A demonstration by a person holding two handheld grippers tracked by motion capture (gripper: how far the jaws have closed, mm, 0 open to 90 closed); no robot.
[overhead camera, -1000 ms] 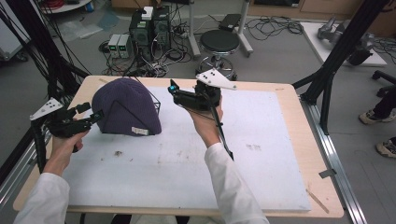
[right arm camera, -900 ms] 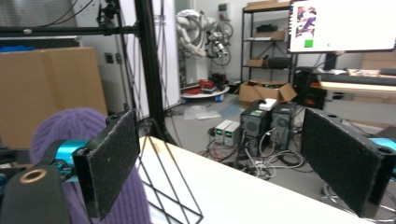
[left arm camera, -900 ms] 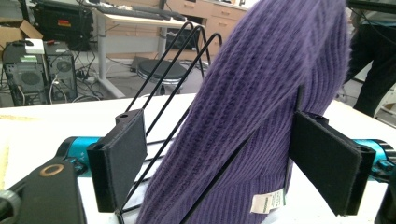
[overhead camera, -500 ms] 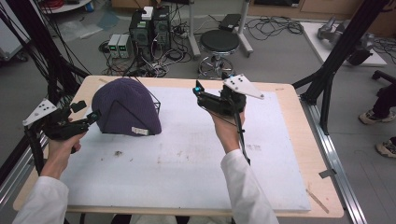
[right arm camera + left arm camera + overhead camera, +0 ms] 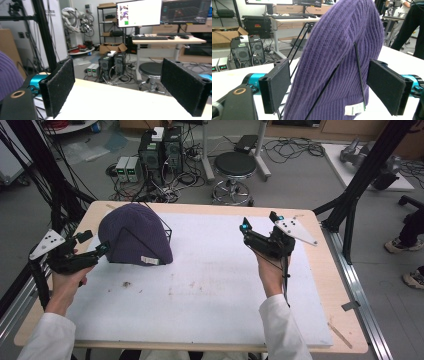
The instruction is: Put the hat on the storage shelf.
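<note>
A purple knit hat (image 5: 134, 237) sits over a black wire stand (image 5: 167, 227) at the table's back left, with a small white label (image 5: 149, 260) on its hem. My left gripper (image 5: 94, 242) is at the hat's left side, open. In the left gripper view its two pads flank the hat (image 5: 337, 62) near its lower edge without closing on it, and the label (image 5: 354, 109) shows low down. My right gripper (image 5: 260, 221) is held above the right half of the table, open and empty. The right gripper view has the hat (image 5: 7, 77) at its left edge.
A white mat (image 5: 210, 290) covers the wooden table (image 5: 345, 320). Black frame posts (image 5: 360, 180) stand at the table's left and right sides. Beyond the far edge are a stool (image 5: 235, 167), computer boxes (image 5: 157, 150) and cables on the floor.
My right gripper has moved to the right, away from the hat, staying open. The left gripper has held its place beside the hat.
</note>
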